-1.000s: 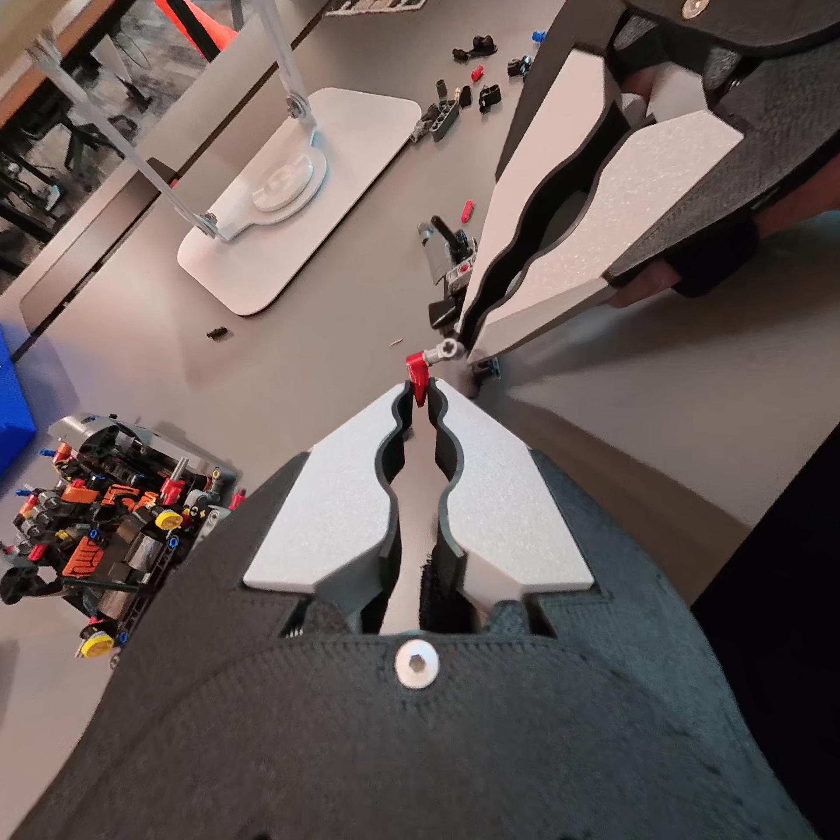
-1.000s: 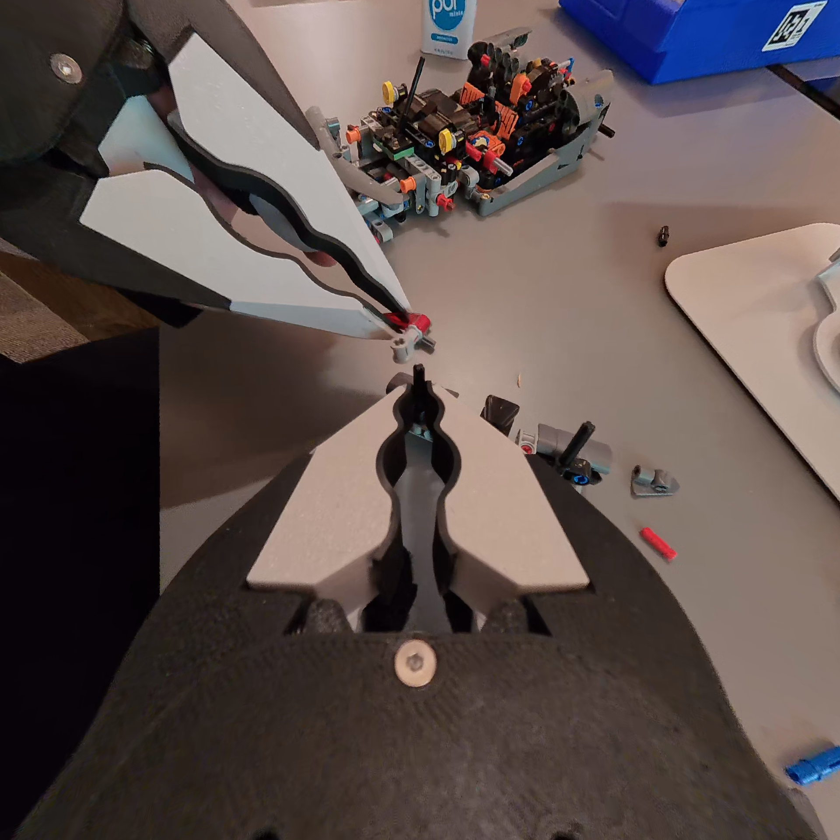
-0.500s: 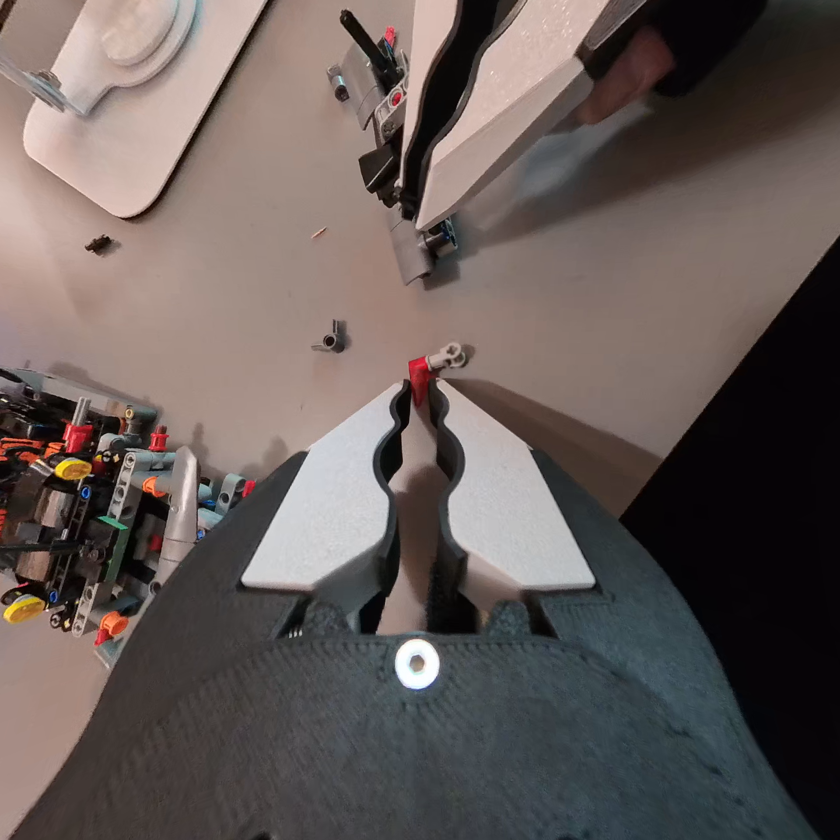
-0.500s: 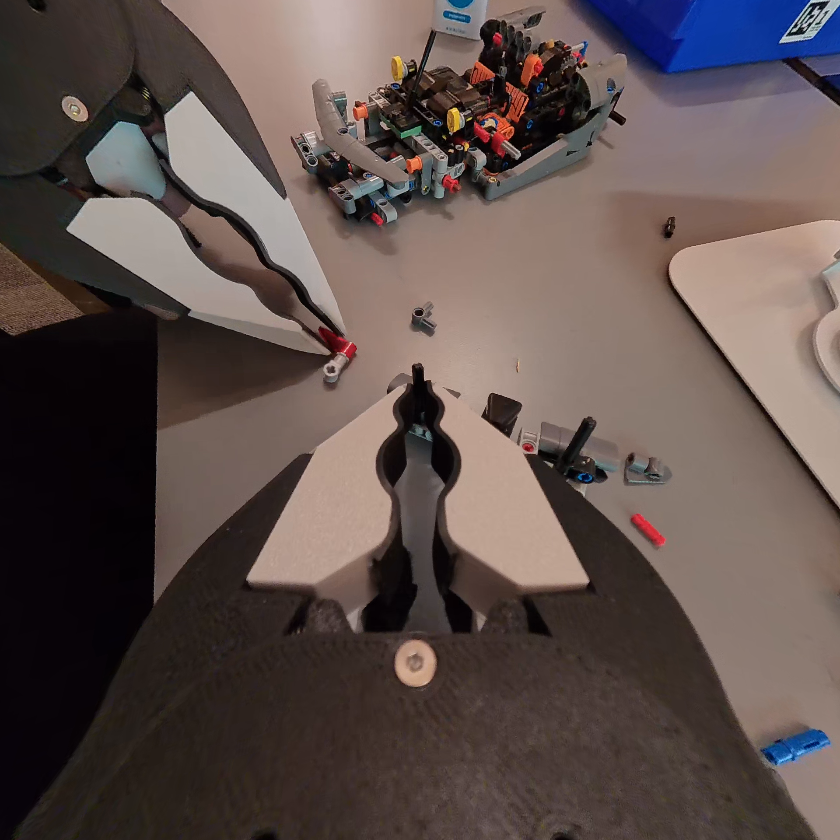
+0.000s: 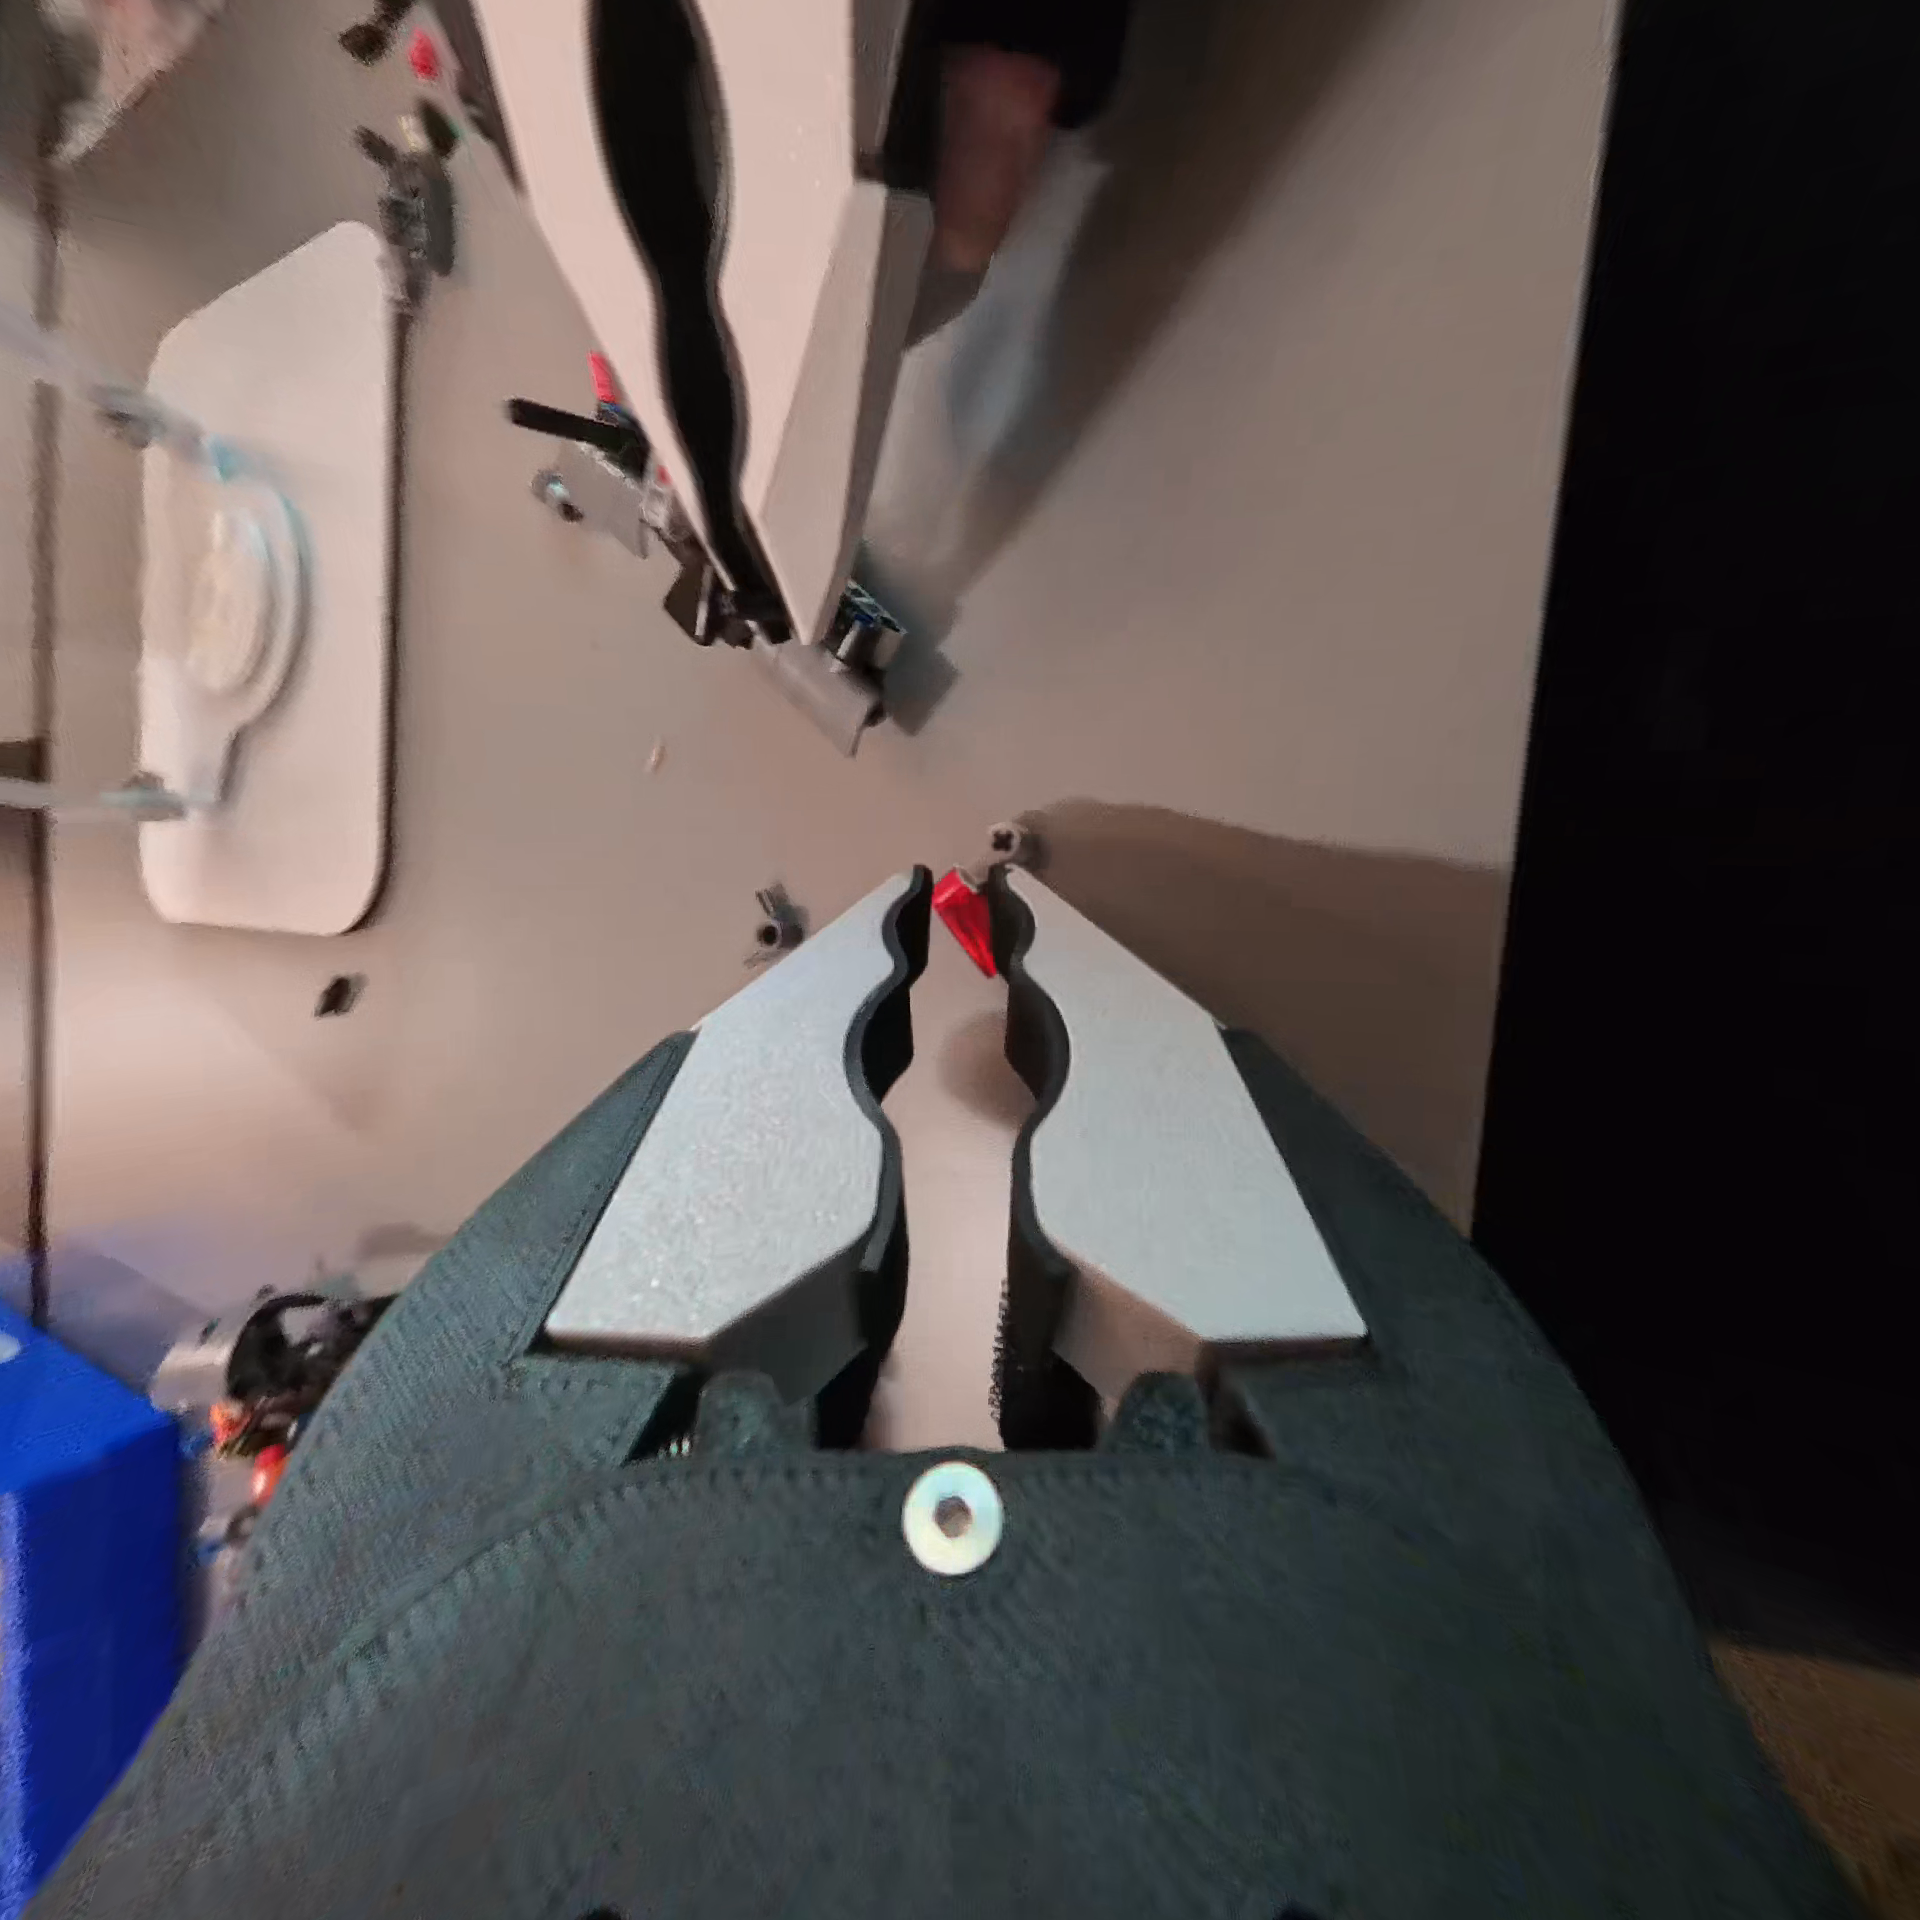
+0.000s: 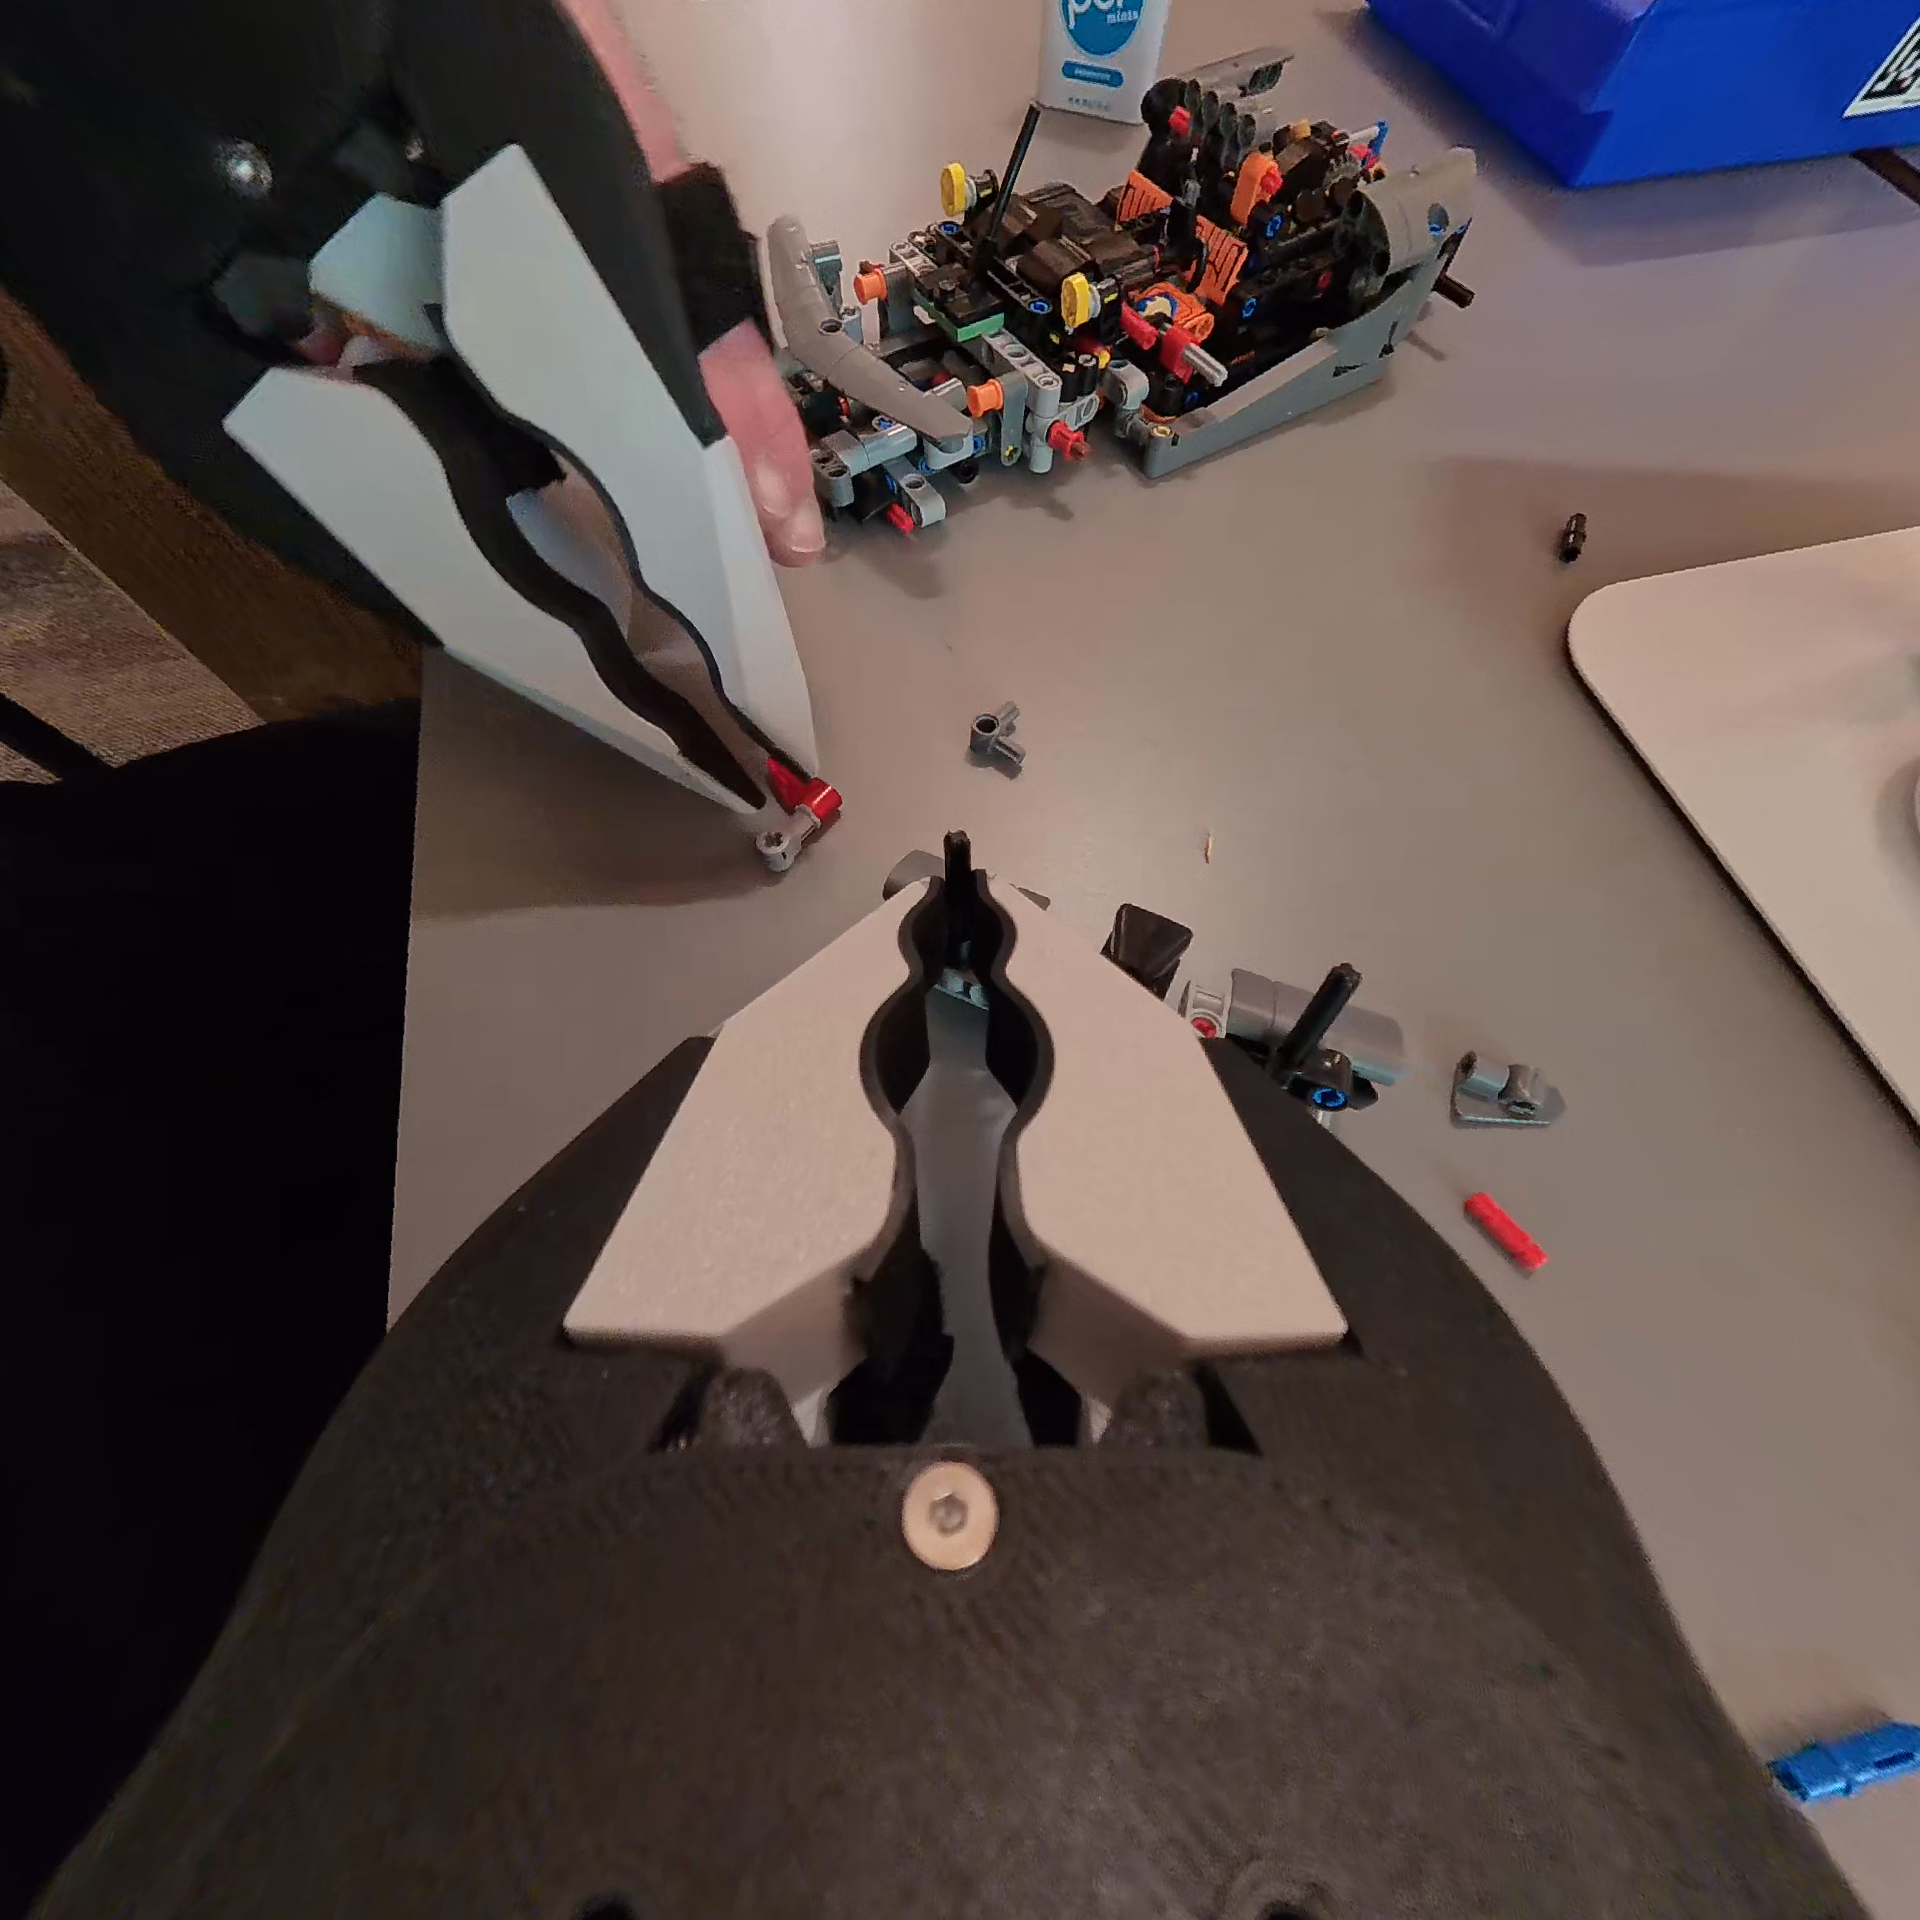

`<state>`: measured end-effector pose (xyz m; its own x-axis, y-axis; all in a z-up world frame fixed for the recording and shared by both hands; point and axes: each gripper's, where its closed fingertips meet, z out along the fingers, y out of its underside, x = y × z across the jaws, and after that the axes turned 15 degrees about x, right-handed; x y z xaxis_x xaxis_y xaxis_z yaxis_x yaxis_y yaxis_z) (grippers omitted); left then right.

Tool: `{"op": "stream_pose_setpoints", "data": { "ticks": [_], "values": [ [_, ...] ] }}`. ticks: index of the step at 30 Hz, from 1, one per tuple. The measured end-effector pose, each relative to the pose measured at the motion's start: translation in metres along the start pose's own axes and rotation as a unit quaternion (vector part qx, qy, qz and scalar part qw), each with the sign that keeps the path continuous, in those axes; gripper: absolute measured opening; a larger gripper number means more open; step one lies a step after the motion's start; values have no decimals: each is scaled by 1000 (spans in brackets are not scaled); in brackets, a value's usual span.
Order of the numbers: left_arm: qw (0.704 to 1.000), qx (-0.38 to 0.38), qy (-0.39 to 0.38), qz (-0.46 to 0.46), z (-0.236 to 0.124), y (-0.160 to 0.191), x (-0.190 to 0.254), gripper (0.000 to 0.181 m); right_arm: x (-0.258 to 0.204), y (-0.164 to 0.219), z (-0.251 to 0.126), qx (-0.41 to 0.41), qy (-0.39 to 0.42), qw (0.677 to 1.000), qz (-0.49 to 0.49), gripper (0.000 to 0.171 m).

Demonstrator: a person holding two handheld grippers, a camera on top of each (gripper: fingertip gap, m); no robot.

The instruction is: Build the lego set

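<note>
Gleaming red connector [image 5: 964, 921] (grey-tipped)

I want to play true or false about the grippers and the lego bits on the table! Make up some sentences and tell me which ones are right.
1. The left gripper pinches a small red piece joined to a grey one. True.
2. The right gripper is wide open and holds nothing. False: it is shut on a black pin.
3. The half-built car sits on the white plate. False: it sits on the grey table, apart from the plate.
4. A loose red stick lies on the table to the right of the right gripper. True.
5. The blue bin is beyond the car, at the far edge. True.
</note>
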<state>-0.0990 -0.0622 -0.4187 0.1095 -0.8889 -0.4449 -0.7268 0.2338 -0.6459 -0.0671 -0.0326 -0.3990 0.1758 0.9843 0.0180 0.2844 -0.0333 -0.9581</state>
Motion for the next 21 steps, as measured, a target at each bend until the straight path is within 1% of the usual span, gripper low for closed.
{"op": "stream_pose_setpoints", "data": {
  "ticks": [1,4,6,10,18,21],
  "values": [
    [1000,-2,28,-2,0,2,3,9,0,1,0,-2,-1,1000,-1,0],
    [997,0,67,36,1,3,4,8,-1,1,-1,-3,-4,1000,-3,0],
    [996,2,72,55,4,1,0,7,-1,1,-1,-4,-6,1000,1,0],
    [991,-6,105,84,9,3,3,7,-1,1,-1,-3,-9,1000,5,0],
    [991,-10,122,61,12,4,2,4,-2,1,-1,-4,-16,1000,12,0],
    [993,-10,110,50,13,5,0,4,-3,2,-1,-5,-20,1000,9,0]
  ]
}}
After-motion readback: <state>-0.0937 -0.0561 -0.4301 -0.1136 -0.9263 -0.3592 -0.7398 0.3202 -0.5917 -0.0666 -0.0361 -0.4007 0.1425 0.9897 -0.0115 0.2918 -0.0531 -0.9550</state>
